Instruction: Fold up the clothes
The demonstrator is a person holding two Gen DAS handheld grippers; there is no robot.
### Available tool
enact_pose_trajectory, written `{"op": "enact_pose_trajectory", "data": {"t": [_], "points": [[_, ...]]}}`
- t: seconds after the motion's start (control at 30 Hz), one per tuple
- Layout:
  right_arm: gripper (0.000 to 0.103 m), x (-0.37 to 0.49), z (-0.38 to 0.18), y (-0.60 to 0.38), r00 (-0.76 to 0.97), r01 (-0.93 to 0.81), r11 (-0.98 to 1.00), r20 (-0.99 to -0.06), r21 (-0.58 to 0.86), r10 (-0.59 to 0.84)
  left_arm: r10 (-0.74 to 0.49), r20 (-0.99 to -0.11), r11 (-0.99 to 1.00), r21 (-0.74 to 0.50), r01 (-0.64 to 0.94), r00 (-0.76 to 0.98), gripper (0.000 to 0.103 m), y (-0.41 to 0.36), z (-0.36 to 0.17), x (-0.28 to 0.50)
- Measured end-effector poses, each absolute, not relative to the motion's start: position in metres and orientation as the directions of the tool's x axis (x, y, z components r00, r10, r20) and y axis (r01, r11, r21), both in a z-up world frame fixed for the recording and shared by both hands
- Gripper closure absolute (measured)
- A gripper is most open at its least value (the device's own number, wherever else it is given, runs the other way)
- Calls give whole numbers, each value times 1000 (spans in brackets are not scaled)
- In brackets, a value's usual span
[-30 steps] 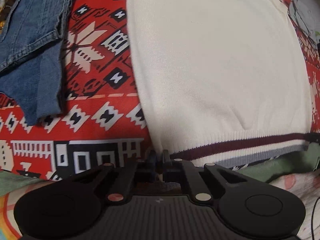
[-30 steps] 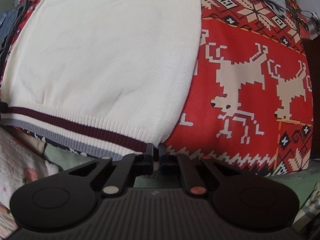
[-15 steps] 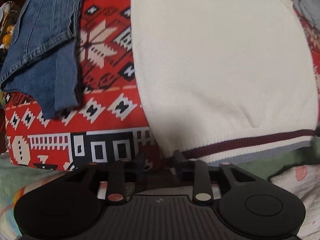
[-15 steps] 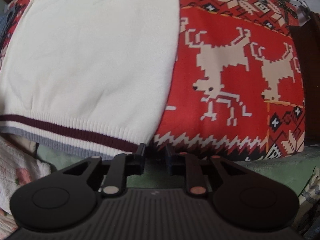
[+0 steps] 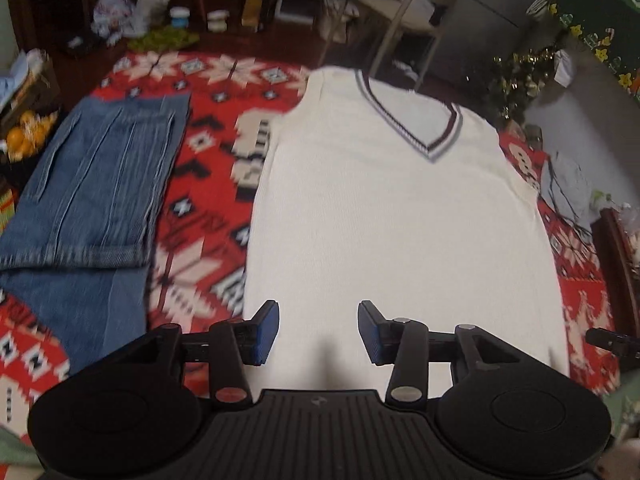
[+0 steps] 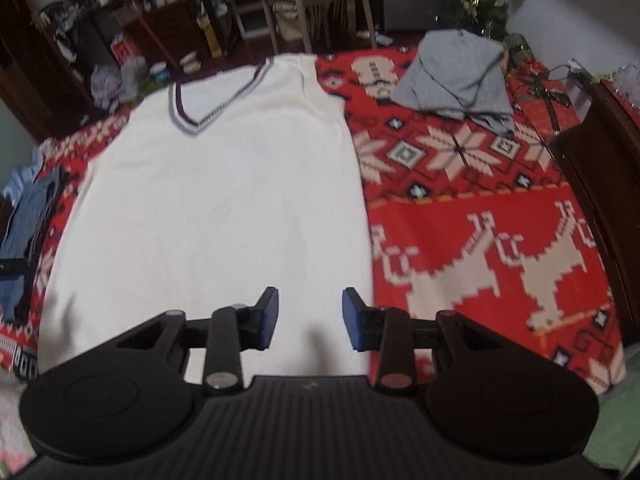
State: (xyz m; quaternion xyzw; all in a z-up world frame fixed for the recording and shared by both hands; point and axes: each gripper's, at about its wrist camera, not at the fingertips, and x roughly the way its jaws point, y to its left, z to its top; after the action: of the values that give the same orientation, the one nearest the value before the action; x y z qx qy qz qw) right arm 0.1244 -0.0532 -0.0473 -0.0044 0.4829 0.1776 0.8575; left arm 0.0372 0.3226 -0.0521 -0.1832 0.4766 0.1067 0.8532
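left wrist: left gripper (image 5: 318, 332) opening, blue pads (image 5: 267, 332) apart, gripping nothing, above near end of vest (image 5: 396, 220) spread flat on blanket (image 5: 208, 184). right wrist: right gripper (image 6: 308, 318) likewise opening, empty, over vest's right edge.

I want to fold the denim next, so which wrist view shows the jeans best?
The left wrist view: the jeans lie spread on the red blanket, left of the white vest, with seams and hem clear. The right wrist view shows only a thin, blurred strip of them at its left edge.
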Motion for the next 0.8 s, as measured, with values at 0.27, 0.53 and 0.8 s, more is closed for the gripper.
{"op": "enact_pose_trajectory", "data": {"t": [0.27, 0.53, 0.8], "points": [[88, 163, -94, -2, 566, -334, 934, -764, 129, 308, 63, -808, 922, -178, -344, 586, 86, 290, -93, 115], [92, 248, -106, 16, 533, -329, 926, -772, 187, 346, 77, -782, 903, -207, -375, 618, 86, 316, -128, 182], [91, 339, -119, 60, 588, -422, 899, -719, 119, 371, 60, -753, 927, -202, -317, 655, 87, 341, -131, 243]]}}
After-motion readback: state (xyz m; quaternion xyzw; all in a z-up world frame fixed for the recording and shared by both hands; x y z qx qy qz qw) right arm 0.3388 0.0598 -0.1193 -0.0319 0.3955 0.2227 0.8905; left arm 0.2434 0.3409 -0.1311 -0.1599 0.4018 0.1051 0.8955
